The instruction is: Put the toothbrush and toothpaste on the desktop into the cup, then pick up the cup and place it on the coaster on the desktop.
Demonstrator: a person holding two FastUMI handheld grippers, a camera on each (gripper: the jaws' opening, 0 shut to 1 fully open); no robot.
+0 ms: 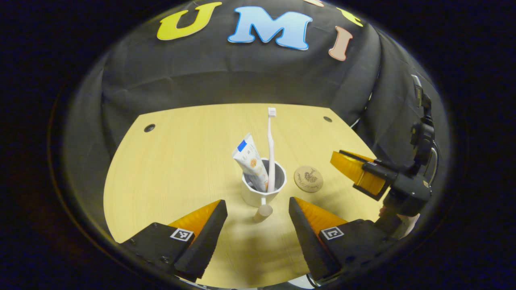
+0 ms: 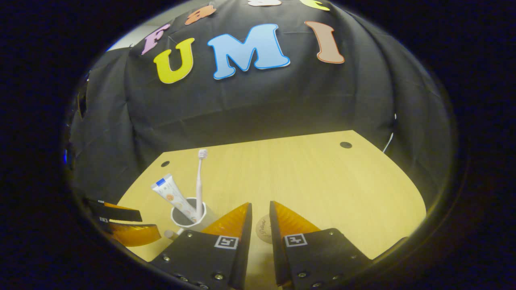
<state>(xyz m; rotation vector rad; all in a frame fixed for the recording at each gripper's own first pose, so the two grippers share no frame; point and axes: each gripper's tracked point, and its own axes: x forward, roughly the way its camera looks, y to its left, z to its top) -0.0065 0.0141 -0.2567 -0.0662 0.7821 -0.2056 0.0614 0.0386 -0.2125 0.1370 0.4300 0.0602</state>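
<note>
White cup (image 1: 263, 189) w/ toothbrush (image 1: 271, 149) & toothpaste (image 1: 250, 161) inside is standing just beside coaster (image 1: 308, 179). Left gripper (image 1: 258, 225) is gaping wide, empty, facing the handle (image 1: 263, 212); right gripper (image 2: 260, 225) is hovering nearly closed, empty. Prob best: be gripping the body low, keeping it upright.

Our two handheld grippers up close

We see black bodies on the left gripper (image 1: 258, 219) and right gripper (image 2: 260, 217), square tag markers, small screws.
</note>
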